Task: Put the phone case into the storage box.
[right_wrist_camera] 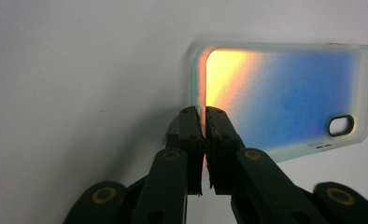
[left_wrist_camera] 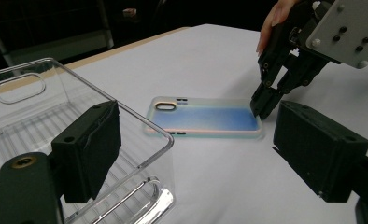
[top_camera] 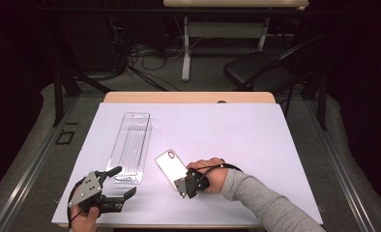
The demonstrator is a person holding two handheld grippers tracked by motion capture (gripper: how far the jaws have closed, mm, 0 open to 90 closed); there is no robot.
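Note:
A translucent phone case (top_camera: 168, 163) with a blue-to-orange sheen lies flat on the white table, camera cutout at its far end. My right gripper (top_camera: 180, 183) is shut on the rim of the case's near end (right_wrist_camera: 285, 93), with both jaws pressed together over the edge (right_wrist_camera: 204, 116). From the left gripper view the same grip shows at the case's right end (left_wrist_camera: 261, 106) on the case (left_wrist_camera: 205, 119). My left gripper (top_camera: 122, 182) stands open beside the clear plastic tray (top_camera: 130, 142). One jaw is over the tray's near corner (left_wrist_camera: 140, 122), the other on the case's side; nothing is held.
The white sheet covers a wooden table (top_camera: 188, 97) whose front edge runs just under both hands. A black folding chair (top_camera: 256, 70) and another table's legs (top_camera: 186, 48) stand beyond the far edge, with cables on the floor.

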